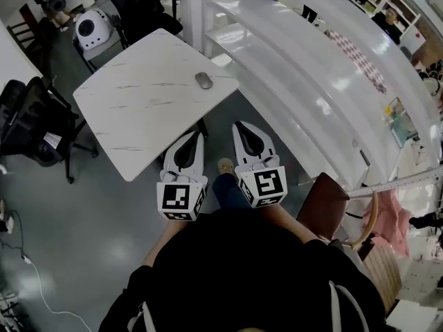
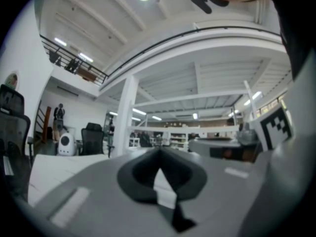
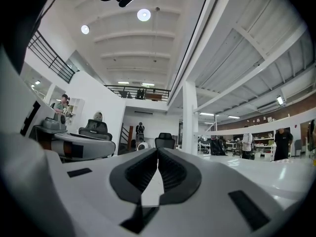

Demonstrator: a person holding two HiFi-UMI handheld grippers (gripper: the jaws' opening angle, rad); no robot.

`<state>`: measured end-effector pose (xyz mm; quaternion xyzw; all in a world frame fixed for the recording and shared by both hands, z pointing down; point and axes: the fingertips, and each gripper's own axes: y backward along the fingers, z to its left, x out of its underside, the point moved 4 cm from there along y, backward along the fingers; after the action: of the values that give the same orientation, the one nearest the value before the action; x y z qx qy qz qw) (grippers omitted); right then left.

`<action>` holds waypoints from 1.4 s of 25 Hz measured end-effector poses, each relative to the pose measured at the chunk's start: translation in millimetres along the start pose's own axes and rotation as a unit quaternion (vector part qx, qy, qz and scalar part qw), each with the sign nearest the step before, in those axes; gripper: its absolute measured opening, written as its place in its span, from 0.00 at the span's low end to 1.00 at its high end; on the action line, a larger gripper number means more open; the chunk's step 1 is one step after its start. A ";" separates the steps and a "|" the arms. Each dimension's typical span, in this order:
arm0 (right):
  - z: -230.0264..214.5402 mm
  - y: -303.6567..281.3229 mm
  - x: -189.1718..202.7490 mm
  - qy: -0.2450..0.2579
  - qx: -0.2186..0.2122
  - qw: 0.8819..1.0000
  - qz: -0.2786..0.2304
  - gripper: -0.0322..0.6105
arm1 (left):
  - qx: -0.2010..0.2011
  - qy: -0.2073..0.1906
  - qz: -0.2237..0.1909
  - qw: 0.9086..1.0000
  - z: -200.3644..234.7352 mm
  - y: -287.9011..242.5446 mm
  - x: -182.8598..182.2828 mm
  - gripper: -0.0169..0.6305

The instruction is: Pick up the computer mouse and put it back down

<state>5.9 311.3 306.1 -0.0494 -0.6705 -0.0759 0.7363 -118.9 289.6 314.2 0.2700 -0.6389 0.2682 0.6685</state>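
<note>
A small grey computer mouse lies near the right corner of the white marble-topped table. My left gripper is held level just off the table's near edge, its tips touching and nothing between them. My right gripper hangs beside it over the floor, jaws shut and empty. Both sit well short of the mouse. In the left gripper view the left gripper shows its dark pads meeting at the tip. In the right gripper view the right gripper looks the same. The mouse is hidden in both gripper views.
Black office chairs stand left of the table and another behind it. A long white counter runs along the right. A brown chair is close at my right. A white round appliance sits on the floor at the back.
</note>
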 end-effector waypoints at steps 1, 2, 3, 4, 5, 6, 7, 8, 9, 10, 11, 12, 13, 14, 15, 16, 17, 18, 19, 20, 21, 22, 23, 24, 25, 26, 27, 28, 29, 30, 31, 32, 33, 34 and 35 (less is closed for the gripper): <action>-1.6 -6.3 0.8 0.002 -0.003 1.000 -0.001 0.08 | 0.000 0.000 -0.002 1.000 3.1 -4.4 0.6 0.04; -3.2 -13.0 1.6 0.003 -0.005 1.000 -0.003 0.08 | 0.000 0.000 -0.004 1.000 6.6 -8.9 1.5 0.04; -5.0 -20.3 2.5 0.005 -0.008 1.000 -0.005 0.08 | 0.000 -0.001 -0.006 1.000 10.5 -13.8 2.5 0.04; -7.2 -28.1 3.3 0.005 -0.010 1.000 -0.006 0.08 | 0.000 -0.001 -0.006 1.000 14.7 -19.5 3.5 0.04; -10.0 -36.4 3.9 0.005 -0.012 1.000 -0.007 0.08 | 0.000 0.000 -0.006 1.000 19.2 -26.0 4.3 0.04; -13.2 -44.9 4.5 0.005 -0.014 1.000 -0.008 0.08 | -0.001 0.001 -0.005 1.000 23.7 -33.2 5.0 0.04; -17.0 -53.6 5.2 0.005 -0.017 1.000 -0.008 0.08 | -0.004 0.002 -0.004 1.000 28.2 -41.0 5.8 0.04; -21.4 -62.6 6.4 0.005 -0.021 1.000 -0.007 0.08 | -0.007 0.003 -0.003 1.000 32.5 -49.4 6.7 0.04; -26.7 -72.4 8.3 0.004 -0.026 1.000 -0.006 0.08 | -0.012 0.005 -0.001 1.000 36.6 -58.6 7.8 0.04; -33.0 -83.1 11.0 0.003 -0.031 1.000 -0.004 0.08 | -0.017 0.006 -0.001 1.000 40.9 -68.8 8.9 0.04; -40.1 -94.9 14.2 0.001 -0.036 0.999 -0.002 0.08 | -0.021 0.007 -0.001 1.000 45.5 -80.0 9.8 0.04; -47.9 -107.7 17.8 -0.001 -0.040 0.999 0.000 0.08 | -0.025 0.007 -0.001 1.000 50.2 -92.1 10.7 0.04; -56.2 -121.2 21.2 -0.003 -0.044 0.999 0.003 0.08 | -0.029 0.008 -0.001 1.000 55.0 -105.0 11.5 0.04; -64.7 -134.9 24.2 -0.005 -0.049 0.999 0.006 0.08 | -0.033 0.008 0.001 0.999 60.0 -118.1 12.1 0.04; -73.0 -148.6 26.5 -0.006 -0.054 0.998 0.010 0.08 | -0.039 0.009 0.002 0.999 65.0 -131.2 12.1 0.04; -81.0 -162.4 28.2 -0.006 -0.060 0.998 0.014 0.08 | -0.044 0.010 0.002 0.999 70.3 -144.1 11.4 0.04; -88.6 -176.2 29.6 -0.005 -0.067 0.998 0.017 0.08 | -0.050 0.011 0.002 0.999 75.8 -156.7 10.3 0.04; -95.6 -190.0 30.9 -0.004 -0.076 0.997 0.020 0.08 | -0.057 0.011 0.001 0.998 81.5 -169.1 9.3 0.04; -102.2 -203.6 32.5 -0.003 -0.084 0.996 0.023 0.08 | -0.064 0.012 -0.001 0.998 87.4 -181.2 8.7 0.04; -108.6 -216.8 34.6 -0.001 -0.094 0.995 0.026 0.08 | -0.072 0.013 -0.002 0.997 93.1 -193.1 8.5 0.04; -114.8 -229.2 37.2 0.000 -0.103 0.994 0.029 0.08 | -0.080 0.014 -0.004 0.997 98.4 -204.5 8.6 0.04; -120.9 -240.8 40.4 0.002 -0.112 0.993 0.032 0.08 | -0.087 0.014 -0.005 0.996 103.2 -215.5 9.1 0.04; -126.8 -251.8 44.0 0.003 -0.121 0.992 0.036 0.08 | -0.094 0.016 -0.006 0.995 107.8 -226.0 9.9 0.04; -132.4 -262.5 47.8 0.004 -0.128 0.991 0.040 0.08 | -0.100 0.017 -0.008 0.995 112.6 -236.1 10.8 0.04; -137.6 -272.9 51.6 0.004 -0.136 0.990 0.043 0.08 | -0.106 0.017 -0.010 0.994 117.4 -245.6 11.8 0.04; -142.0 -283.0 55.4 0.004 -0.143 0.989 0.046 0.08 | -0.111 0.016 -0.013 0.994 122.0 -254.5 12.8 0.04; -145.8 -292.4 59.1 0.004 -0.150 0.987 0.048 0.08 | -0.115 0.011 -0.016 0.993 126.2 -262.6 13.7 0.04; -148.9 -301.0 62.8 0.004 -0.158 0.986 0.050 0.08 | -0.118 0.008 -0.020 0.993 129.9 -270.0 14.7 0.04; -151.4 -308.7 66.4 0.003 -0.166 0.985 0.051 0.08 | -0.122 0.009 -0.023 0.992 133.0 -276.7 15.8 0.04; -153.4 -315.3 69.8 0.003 -0.174 0.983 0.053 0.08 | -0.129 0.012 -0.023 0.991 135.8 -282.2 17.4 0.04; -154.9 -320.9 72.9 0.002 -0.181 0.982 0.054 0.08 | -0.135 0.016 -0.022 0.990 138.2 -286.8 19.1 0.04; -156.2 -326.0 75.9 0.001 -0.187 0.981 0.056 0.08 | -0.141 0.017 -0.023 0.990 140.4 -290.7 20.3 0.04; -157.1 -331.0 78.5 0.001 -0.193 0.980 0.057 0.08 | -0.146 0.017 -0.024 0.989 142.7 -294.2 21.1 0.04; -157.5 -335.6 80.8 0.000 -0.198 0.979 0.058 0.08 | -0.152 0.019 -0.025 0.988 145.1 -297.2 21.8 0.04; -157.5 -339.2 82.8 0.000 -0.203 0.977 0.058 0.08 | -0.159 0.023 -0.023 0.987 147.4 -299.5 22.5 0.04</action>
<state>107.2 -53.6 363.6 -0.2368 -0.6373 -0.1672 0.7140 -11.8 -26.6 336.7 0.1686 -0.6512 0.1535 0.7238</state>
